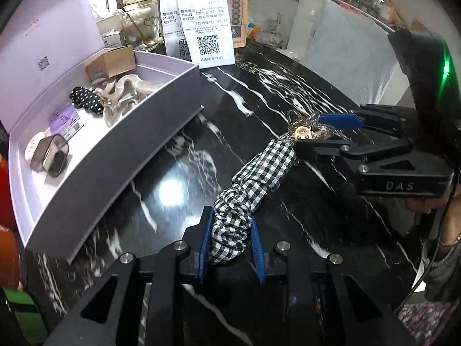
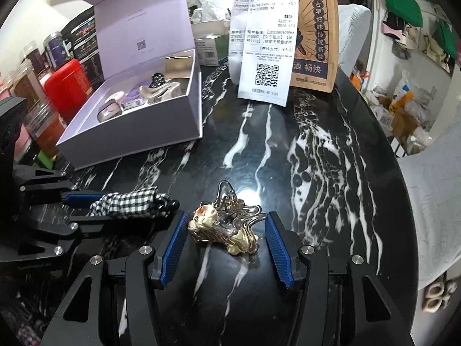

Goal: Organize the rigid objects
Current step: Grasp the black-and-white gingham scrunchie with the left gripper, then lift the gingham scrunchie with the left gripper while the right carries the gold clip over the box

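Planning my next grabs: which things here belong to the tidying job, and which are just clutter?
Job:
gingham hair tie, clamped in left gripper
gold claw clip, between open right gripper pads
lilac box

Lying about:
receipts
paper bag
red tin

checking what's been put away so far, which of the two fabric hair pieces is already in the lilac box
The black polka-dot one, lying in the lilac box beside the pale claw clip. The gingham one is outside it, clamped in the left gripper.

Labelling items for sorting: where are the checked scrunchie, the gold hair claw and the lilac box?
checked scrunchie (image 1: 253,173): left wrist view, mid fabric.
gold hair claw (image 2: 227,227): right wrist view, its body.
lilac box (image 2: 138,132): right wrist view, front wall.
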`<act>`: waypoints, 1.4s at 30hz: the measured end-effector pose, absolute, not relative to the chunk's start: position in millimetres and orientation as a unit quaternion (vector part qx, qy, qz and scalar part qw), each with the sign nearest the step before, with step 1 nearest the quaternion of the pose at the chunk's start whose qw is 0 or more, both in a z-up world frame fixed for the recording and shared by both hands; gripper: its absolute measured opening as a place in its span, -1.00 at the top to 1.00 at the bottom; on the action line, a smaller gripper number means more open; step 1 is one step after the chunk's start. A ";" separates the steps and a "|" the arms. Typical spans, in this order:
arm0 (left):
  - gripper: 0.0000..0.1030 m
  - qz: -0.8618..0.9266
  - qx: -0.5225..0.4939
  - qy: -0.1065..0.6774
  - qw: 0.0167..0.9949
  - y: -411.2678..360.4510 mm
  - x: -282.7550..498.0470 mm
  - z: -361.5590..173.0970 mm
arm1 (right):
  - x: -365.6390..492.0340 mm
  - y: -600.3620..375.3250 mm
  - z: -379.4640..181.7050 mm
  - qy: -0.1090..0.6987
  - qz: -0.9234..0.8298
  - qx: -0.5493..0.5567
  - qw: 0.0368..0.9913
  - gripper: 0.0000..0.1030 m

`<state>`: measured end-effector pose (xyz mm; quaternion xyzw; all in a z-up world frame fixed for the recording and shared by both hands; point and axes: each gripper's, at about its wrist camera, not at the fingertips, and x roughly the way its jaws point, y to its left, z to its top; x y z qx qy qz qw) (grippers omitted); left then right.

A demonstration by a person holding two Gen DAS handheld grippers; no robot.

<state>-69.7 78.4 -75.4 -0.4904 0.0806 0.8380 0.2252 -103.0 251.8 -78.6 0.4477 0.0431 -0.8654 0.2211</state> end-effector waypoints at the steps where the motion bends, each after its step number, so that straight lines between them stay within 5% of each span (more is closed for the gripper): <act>1: 0.52 0.838 -0.491 0.083 0.225 77.8 -66.1 -75.2 | -100.3 250.7 -78.4 0.044 -0.865 0.448 0.223 -0.06; 42: 0.55 0.867 -0.461 0.018 0.189 37.9 -53.8 -67.4 | -73.8 218.3 -58.6 0.058 -0.872 0.436 0.214 -0.06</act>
